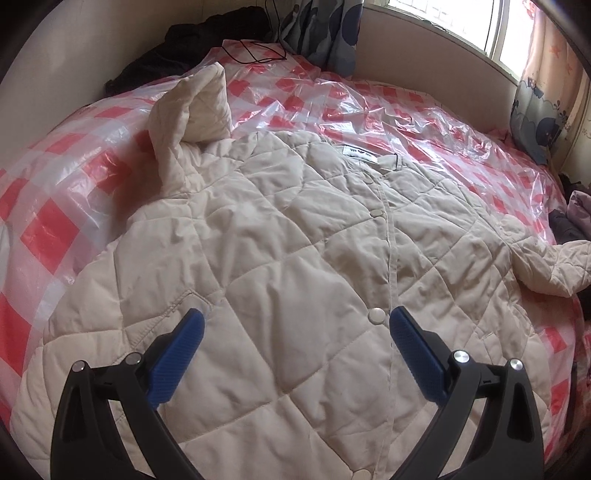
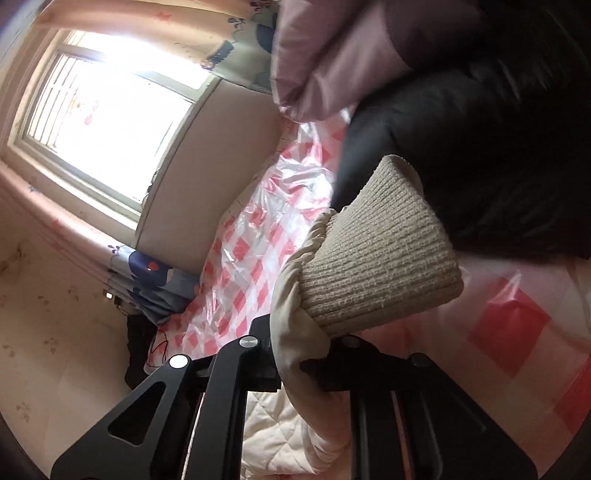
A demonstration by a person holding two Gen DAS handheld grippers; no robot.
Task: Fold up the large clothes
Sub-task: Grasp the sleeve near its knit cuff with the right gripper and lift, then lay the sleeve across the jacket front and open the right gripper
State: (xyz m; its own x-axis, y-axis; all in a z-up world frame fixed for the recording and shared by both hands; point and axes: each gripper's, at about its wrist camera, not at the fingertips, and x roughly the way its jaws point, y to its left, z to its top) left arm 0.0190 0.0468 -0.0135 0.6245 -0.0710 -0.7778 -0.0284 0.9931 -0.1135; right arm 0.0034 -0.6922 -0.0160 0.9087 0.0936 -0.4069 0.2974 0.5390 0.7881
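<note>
A large cream quilted jacket (image 1: 280, 236) lies front up and snapped shut on a bed covered with red-and-white checked plastic sheet (image 1: 48, 229). Its left sleeve (image 1: 195, 107) is folded upward, and its right sleeve (image 1: 554, 266) trails toward the bed's right edge. My left gripper (image 1: 295, 325) is open and empty, hovering above the jacket's lower front. My right gripper (image 2: 295, 354) is shut on the right sleeve just behind its ribbed knit cuff (image 2: 376, 254), holding it lifted; its fingers are hidden by the fabric.
Dark clothes (image 1: 184, 48) and a black cable (image 1: 258, 51) lie at the bed's far left. A window (image 1: 461, 22) with patterned curtains (image 1: 325, 33) is behind. A black garment (image 2: 480, 155) and a pink one (image 2: 332, 55) are piled by the right gripper.
</note>
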